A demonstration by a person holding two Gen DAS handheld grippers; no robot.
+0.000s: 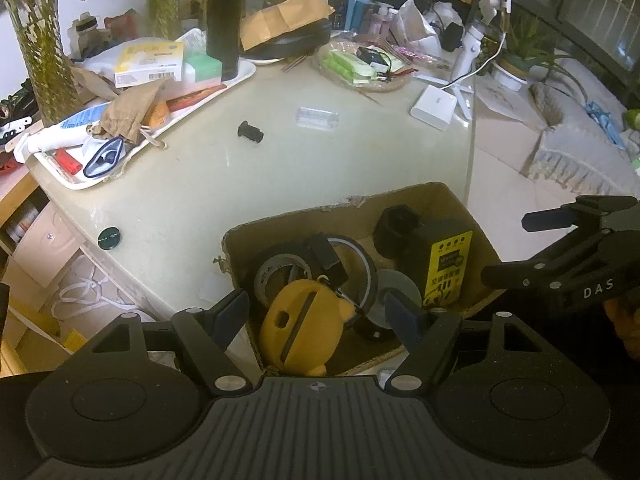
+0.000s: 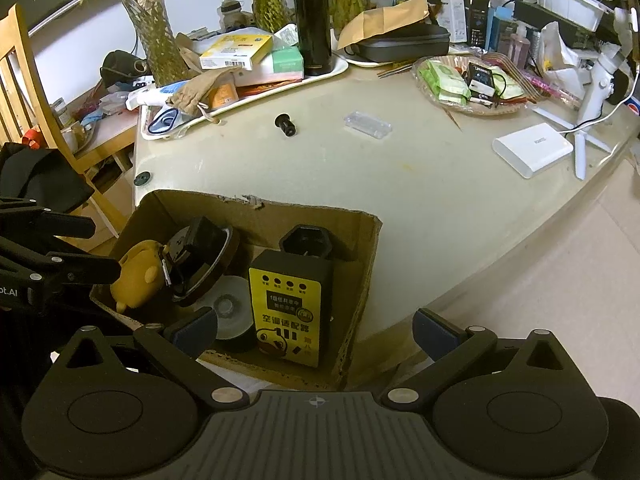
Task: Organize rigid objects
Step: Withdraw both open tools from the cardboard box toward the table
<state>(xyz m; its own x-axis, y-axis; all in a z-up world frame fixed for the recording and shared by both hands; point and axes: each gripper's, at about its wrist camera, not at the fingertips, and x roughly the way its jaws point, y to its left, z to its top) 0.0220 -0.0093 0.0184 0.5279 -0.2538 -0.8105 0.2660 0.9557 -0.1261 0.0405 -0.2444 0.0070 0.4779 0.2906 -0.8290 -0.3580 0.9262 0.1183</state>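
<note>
A cardboard box point(image 1: 436, 194) point(image 2: 276, 210) sits at the table's near edge. It holds a yellow bear-shaped case point(image 1: 300, 324) point(image 2: 134, 276), tape rolls point(image 1: 280, 272), a yellow and black adapter point(image 1: 444, 268) point(image 2: 286, 312) and a black hexagonal part point(image 2: 306, 242). My left gripper point(image 1: 320, 312) is open and empty above the bear case. My right gripper point(image 2: 314, 330) is open and empty above the box's near right corner. On the table lie a small black flanged part point(image 1: 250, 132) point(image 2: 286, 124), a clear plastic case point(image 1: 318, 118) point(image 2: 368, 124) and a dark round cap point(image 1: 109, 237) point(image 2: 142, 179).
A white tray point(image 1: 224, 88) point(image 2: 328, 70) at the back left holds boxes, a pouch and a black flask point(image 1: 225, 20) point(image 2: 312, 20). A glass dish point(image 1: 362, 66) point(image 2: 476, 80) of packets and a white power bank point(image 1: 434, 106) point(image 2: 532, 150) stand right. Vases line the back.
</note>
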